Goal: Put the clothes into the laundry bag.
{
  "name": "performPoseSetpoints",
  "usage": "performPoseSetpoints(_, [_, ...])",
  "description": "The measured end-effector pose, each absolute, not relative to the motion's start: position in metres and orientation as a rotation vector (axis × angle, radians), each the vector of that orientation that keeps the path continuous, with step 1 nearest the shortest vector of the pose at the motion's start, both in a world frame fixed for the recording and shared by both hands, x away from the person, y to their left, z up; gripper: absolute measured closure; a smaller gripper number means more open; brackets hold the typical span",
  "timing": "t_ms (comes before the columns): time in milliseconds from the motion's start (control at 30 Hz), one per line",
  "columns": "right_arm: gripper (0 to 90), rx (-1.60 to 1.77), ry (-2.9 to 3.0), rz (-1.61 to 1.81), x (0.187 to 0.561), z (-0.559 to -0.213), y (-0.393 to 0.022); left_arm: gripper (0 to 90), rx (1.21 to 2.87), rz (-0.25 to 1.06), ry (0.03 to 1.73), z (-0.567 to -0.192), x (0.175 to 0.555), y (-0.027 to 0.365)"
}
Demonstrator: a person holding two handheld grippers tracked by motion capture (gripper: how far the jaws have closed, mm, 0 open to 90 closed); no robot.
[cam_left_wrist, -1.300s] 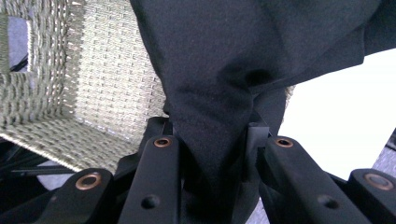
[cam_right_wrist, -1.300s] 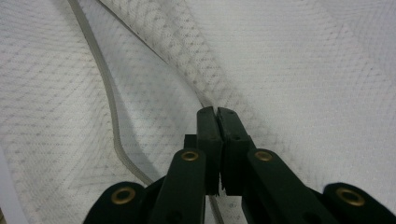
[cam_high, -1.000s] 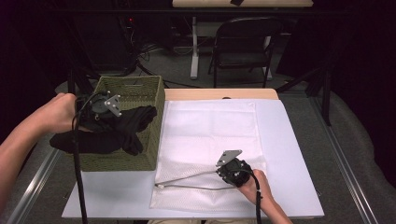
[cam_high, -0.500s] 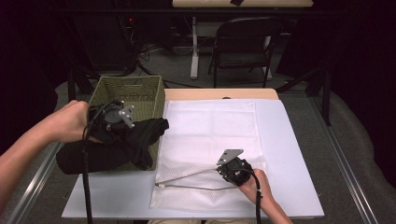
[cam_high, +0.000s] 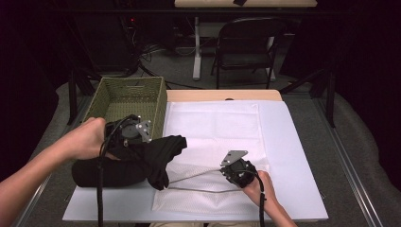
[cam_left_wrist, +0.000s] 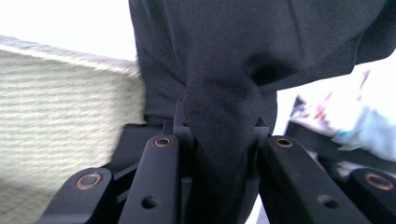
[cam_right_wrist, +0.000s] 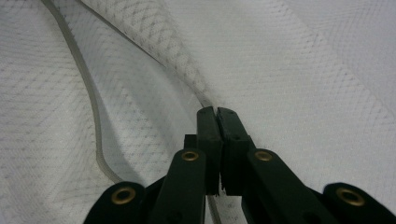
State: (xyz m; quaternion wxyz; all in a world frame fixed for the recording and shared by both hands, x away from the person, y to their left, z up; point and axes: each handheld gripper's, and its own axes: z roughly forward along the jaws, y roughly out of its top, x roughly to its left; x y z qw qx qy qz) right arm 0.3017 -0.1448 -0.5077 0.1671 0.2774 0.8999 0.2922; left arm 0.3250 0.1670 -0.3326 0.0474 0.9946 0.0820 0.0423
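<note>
Left gripper: the left gripper [cam_high: 142, 137] is in the person's left hand [cam_high: 85, 139], just in front of the basket, and its jaws pinch a fold of black cloth between them.
Black garment: the black garment [cam_high: 142, 158] hangs from the left gripper. One part lies as a dark roll on the table edge at the left. Another part reaches over the left border of the white bag. In the left gripper view the cloth [cam_left_wrist: 224, 93] bunches into the jaws and spreads wide above them.
Basket: the green woven basket [cam_high: 130, 97] stands at the far left of the table, just behind the left hand. The inside that I can see has nothing in it.
Right gripper: the right gripper [cam_high: 235, 166] is in the right hand [cam_high: 257, 187] near the front edge. Its jaws are pressed together on the rim of the bag's mouth. In the right gripper view the closed tips [cam_right_wrist: 217, 114] sit exactly on the seam.
White mesh bag: the white mesh bag [cam_high: 213, 127] lies flat over the middle of the table. Its mouth is at the front, where the upper layer is lifted a little by the right gripper.
Bag opening: the grey rim [cam_right_wrist: 88, 93] curves away from the jaws, and a gap shows between the two layers.
Table: the white table top [cam_high: 298, 156] carries all of this.
Background: a dark folding chair [cam_high: 246, 47] stands behind the table, well apart from it.
</note>
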Motion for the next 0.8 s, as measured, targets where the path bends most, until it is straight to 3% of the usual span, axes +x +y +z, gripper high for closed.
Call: performPoseSetpoints(800, [88.9, 0.863, 2.473, 0.871, 0.302, -0.495, -0.147, 75.0, 2.919, -0.15, 0.198, -0.409, 0.304, 0.119])
